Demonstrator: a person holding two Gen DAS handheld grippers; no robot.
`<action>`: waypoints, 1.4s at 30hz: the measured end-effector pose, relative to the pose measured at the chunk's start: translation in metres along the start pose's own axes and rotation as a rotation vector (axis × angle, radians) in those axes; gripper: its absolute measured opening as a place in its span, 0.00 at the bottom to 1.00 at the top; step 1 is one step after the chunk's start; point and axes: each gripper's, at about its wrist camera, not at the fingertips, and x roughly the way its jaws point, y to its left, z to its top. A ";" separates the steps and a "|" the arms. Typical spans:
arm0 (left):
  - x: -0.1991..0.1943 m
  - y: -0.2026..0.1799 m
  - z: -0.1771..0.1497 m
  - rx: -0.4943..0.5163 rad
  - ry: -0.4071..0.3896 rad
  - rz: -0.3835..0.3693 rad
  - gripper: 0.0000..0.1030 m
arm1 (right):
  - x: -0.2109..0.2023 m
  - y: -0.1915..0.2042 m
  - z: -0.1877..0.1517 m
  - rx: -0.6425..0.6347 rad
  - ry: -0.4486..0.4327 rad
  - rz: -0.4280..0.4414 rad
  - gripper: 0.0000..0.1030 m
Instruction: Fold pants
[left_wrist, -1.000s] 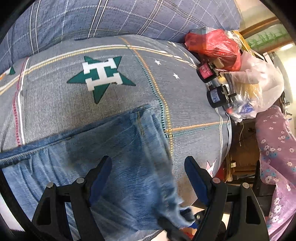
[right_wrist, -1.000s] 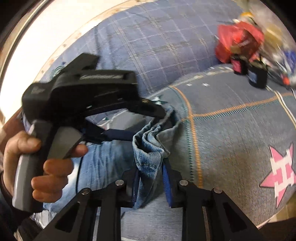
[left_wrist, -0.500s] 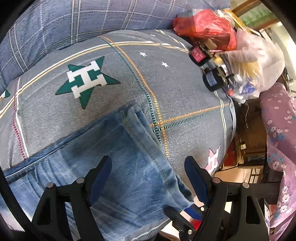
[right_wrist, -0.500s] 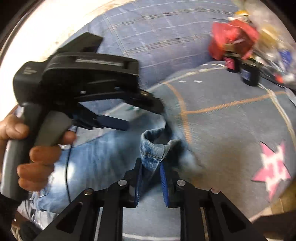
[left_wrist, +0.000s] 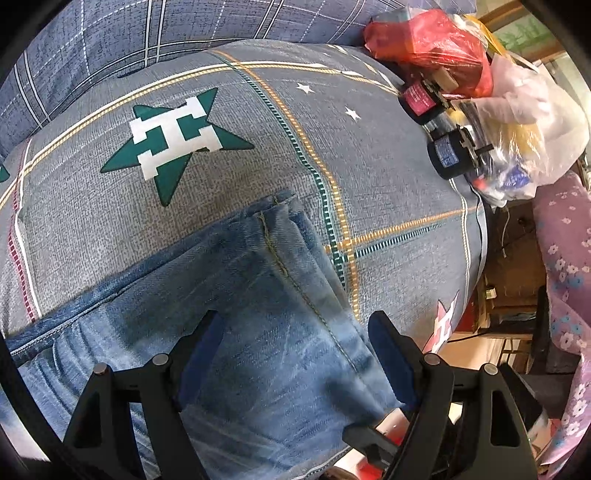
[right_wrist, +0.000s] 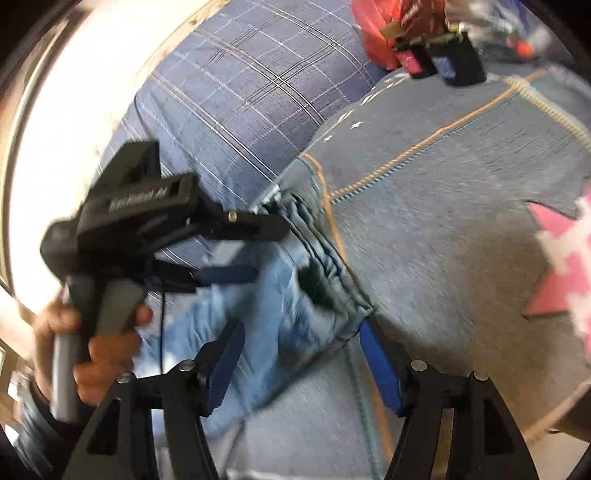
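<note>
Blue jeans (left_wrist: 266, 314) lie on a grey star-patterned bedsheet (left_wrist: 332, 147), the leg end with its stitched hem (left_wrist: 280, 254) pointing toward the green star. My left gripper (left_wrist: 294, 325) hovers open over the leg, with the denim below its fingers and untouched. In the right wrist view a hand holds that left gripper (right_wrist: 258, 251) above the jeans (right_wrist: 295, 295). My right gripper (right_wrist: 301, 330) has its jaws opening. The stacked hem (right_wrist: 332, 266) lies on the bed between and beyond its blue pads (right_wrist: 376, 354), which do not press on it.
A blue plaid pillow (left_wrist: 110, 44) lines the far side. A red bag (left_wrist: 432, 40), two dark jars (left_wrist: 450, 155) and a clear plastic bag (left_wrist: 535, 122) crowd the bed's far right corner. Purple floral fabric (left_wrist: 565, 277) hangs past the bed's right edge.
My right gripper let go of the bunched hem and its jaws spread wide; the hem now lies flat on the bed. The left gripper stayed open and shifted slightly over the leg.
</note>
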 end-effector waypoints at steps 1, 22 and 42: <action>-0.002 0.002 -0.001 -0.006 0.000 -0.009 0.79 | 0.003 -0.001 0.004 0.016 -0.001 0.025 0.63; -0.043 0.014 -0.014 -0.022 -0.049 -0.012 0.33 | 0.001 0.104 -0.014 -0.425 0.036 -0.071 0.26; -0.124 0.089 -0.071 -0.066 -0.159 -0.048 0.10 | 0.016 0.171 -0.050 -0.555 0.120 -0.036 0.26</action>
